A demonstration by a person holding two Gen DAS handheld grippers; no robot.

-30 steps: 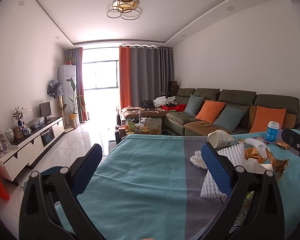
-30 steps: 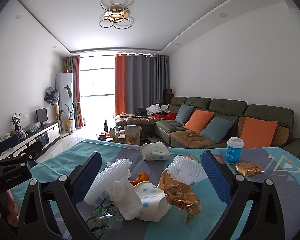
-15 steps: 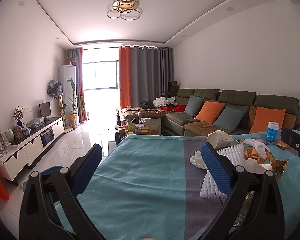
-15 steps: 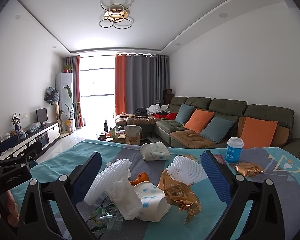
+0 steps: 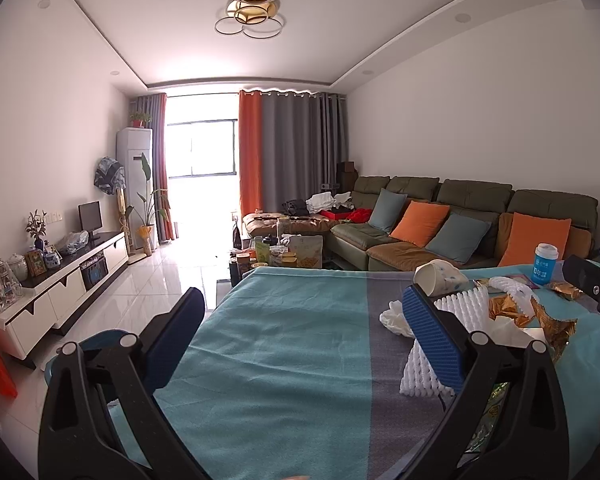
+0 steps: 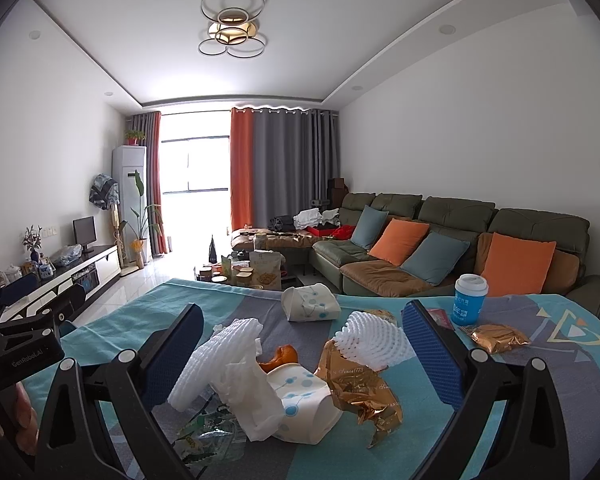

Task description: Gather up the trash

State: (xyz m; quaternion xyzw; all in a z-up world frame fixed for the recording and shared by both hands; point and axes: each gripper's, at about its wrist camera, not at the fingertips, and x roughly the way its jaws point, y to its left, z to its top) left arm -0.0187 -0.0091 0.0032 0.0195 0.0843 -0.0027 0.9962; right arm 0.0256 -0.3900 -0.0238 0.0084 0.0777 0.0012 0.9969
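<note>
Both your tools are spread wide with nothing between the fingers: the right tool (image 6: pixel 302 354) hangs just over the trash pile on the tabletop (image 6: pixel 540 344), while the left tool (image 5: pixel 300 338) faces bare cloth with the pile off to its right. The heap is loose and overlapping: white foam netting (image 6: pixel 216 356), a crushed paper cup (image 6: pixel 304 408), a crinkled gold wrapper (image 6: pixel 356 384), a bit of orange peel (image 6: pixel 278 356) and a clear green-printed wrapper (image 6: pixel 204 436) tucked underneath. If you close on the foam it will likely squash and spring back, and it may drag the cup or wrapper along and spill them toward the near edge. The flat wrapper looks hard to pinch without snagging the cloth. Farther back lie a tipped cup (image 6: pixel 310 304), a second foam net (image 6: pixel 374 338) and a gold packet (image 6: pixel 496 338); the upright blue cup (image 6: pixel 469 300) beside them could tip if you reach across carelessly. No bin shows in either view.
</note>
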